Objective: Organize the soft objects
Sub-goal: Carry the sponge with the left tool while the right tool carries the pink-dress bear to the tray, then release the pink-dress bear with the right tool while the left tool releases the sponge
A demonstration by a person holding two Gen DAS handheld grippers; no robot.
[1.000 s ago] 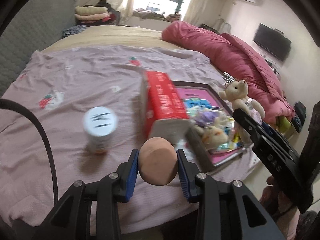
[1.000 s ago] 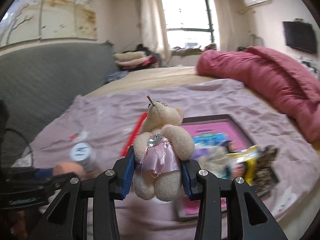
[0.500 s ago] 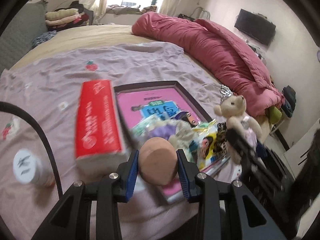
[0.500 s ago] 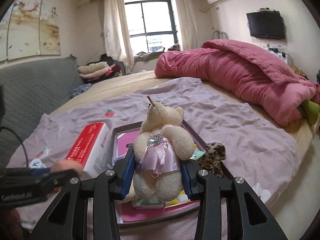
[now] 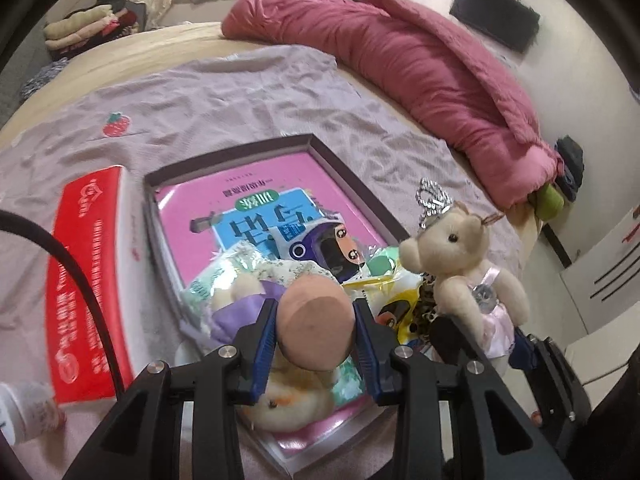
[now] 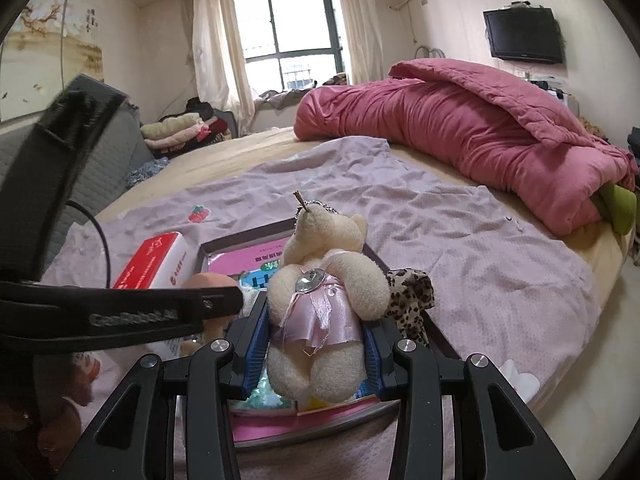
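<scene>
My left gripper (image 5: 315, 322) is shut on a tan egg-shaped soft sponge (image 5: 316, 320) and holds it above the near end of a dark-rimmed tray (image 5: 344, 174). My right gripper (image 6: 314, 346) is shut on a cream teddy bear in a pink dress (image 6: 324, 300), also over the tray (image 6: 434, 330); the bear also shows in the left wrist view (image 5: 464, 264). The tray holds a pink book (image 5: 256, 212), a purple-and-cream plush (image 5: 240, 304), snack packets and a leopard-print soft item (image 6: 412, 296).
A red and white tissue box (image 5: 90, 280) lies left of the tray on the lilac sheet (image 5: 240, 92). A white bottle (image 5: 24, 408) lies at the near left. A rolled pink quilt (image 5: 420, 68) runs along the bed's right side.
Both grippers moved right and closer over the tray, each still holding its item. The tissue box and bottle slid left in the left wrist view.
</scene>
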